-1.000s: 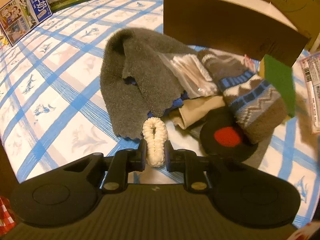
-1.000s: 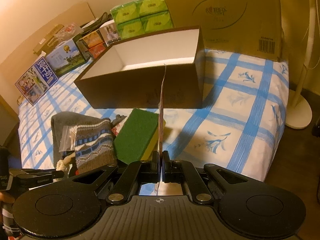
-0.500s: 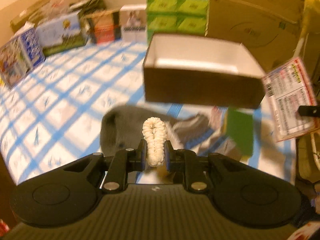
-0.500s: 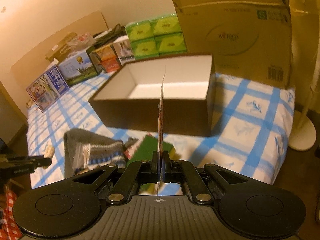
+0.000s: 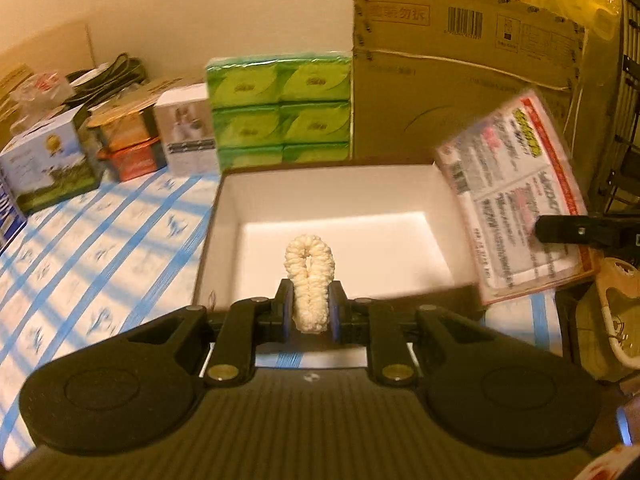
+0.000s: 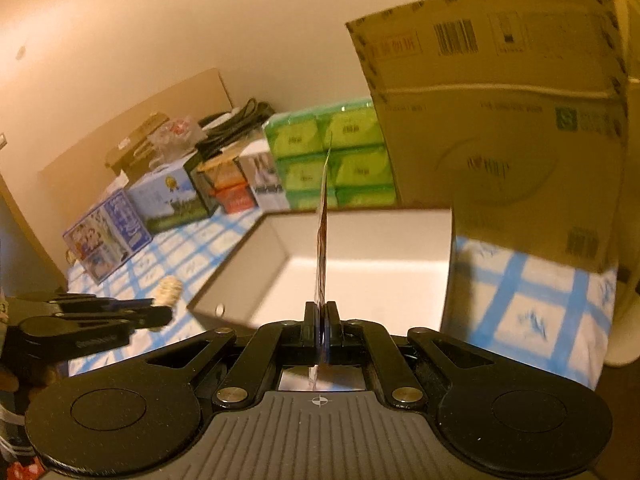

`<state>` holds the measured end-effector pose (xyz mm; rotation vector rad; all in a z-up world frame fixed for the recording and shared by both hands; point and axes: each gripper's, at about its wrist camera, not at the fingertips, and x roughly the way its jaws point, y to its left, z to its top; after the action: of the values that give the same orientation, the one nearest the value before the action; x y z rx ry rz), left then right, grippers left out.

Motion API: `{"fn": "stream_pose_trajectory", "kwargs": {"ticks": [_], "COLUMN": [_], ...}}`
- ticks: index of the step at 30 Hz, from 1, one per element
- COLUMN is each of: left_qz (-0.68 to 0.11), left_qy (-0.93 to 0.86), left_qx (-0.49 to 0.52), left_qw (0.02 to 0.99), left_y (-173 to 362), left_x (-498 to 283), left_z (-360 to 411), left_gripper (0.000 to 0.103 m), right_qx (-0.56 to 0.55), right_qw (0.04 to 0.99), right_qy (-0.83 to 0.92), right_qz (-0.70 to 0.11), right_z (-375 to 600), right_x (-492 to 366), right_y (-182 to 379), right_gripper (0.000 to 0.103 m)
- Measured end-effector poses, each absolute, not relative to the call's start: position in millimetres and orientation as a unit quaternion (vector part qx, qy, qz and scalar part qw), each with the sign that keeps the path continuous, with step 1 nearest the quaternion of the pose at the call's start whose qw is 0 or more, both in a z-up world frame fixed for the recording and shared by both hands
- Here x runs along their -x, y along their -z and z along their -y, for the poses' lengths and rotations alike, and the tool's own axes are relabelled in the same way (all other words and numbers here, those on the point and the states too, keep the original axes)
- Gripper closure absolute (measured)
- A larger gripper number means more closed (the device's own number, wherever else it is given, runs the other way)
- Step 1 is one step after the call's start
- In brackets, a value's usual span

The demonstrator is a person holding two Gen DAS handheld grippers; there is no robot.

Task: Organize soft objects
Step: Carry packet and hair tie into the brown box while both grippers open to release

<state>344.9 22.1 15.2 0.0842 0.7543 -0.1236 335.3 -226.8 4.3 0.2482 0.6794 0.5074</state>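
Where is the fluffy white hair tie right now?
The hair tie is pinched in the left gripper, held up in front of the open white box. In the right wrist view it shows at far left, beside the box's near corner.

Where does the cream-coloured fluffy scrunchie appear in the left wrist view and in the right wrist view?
Left wrist view: the cream-coloured fluffy scrunchie stands at the lower centre, pinched in the left gripper, in front of the open box.
Right wrist view: it shows small at the left edge, at the tip of the left gripper.
Shared landmark: the brown open box with a white inside, and the green tissue packs behind it.
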Motion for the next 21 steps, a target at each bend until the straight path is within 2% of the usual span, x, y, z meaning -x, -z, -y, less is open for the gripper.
{"fn": "stream_pose_trajectory", "kwargs": {"ticks": [8, 21], "left_qz": [-0.388, -0.440], "left_qy": [0.057, 0.054], "left_qx": [-0.054, -0.066], "left_qw": [0.918, 0.894], "left_y": [-0.7, 47.3], "left_x": [-411.0, -472.0], "left_z": [-7.6, 0.6], "left_gripper": [0.085, 0.084], "right_qx": [-0.111, -0.125], "right_qw": [0.906, 0.877], "right_qy": [-0.229, -0.204], "right_qz": [-0.339, -0.417], "right_z": [208.7, 186.7], "right_x": [-395.7, -463.2], "right_y": [0.8, 56.5], "right_gripper": [0.101, 0.101]}}
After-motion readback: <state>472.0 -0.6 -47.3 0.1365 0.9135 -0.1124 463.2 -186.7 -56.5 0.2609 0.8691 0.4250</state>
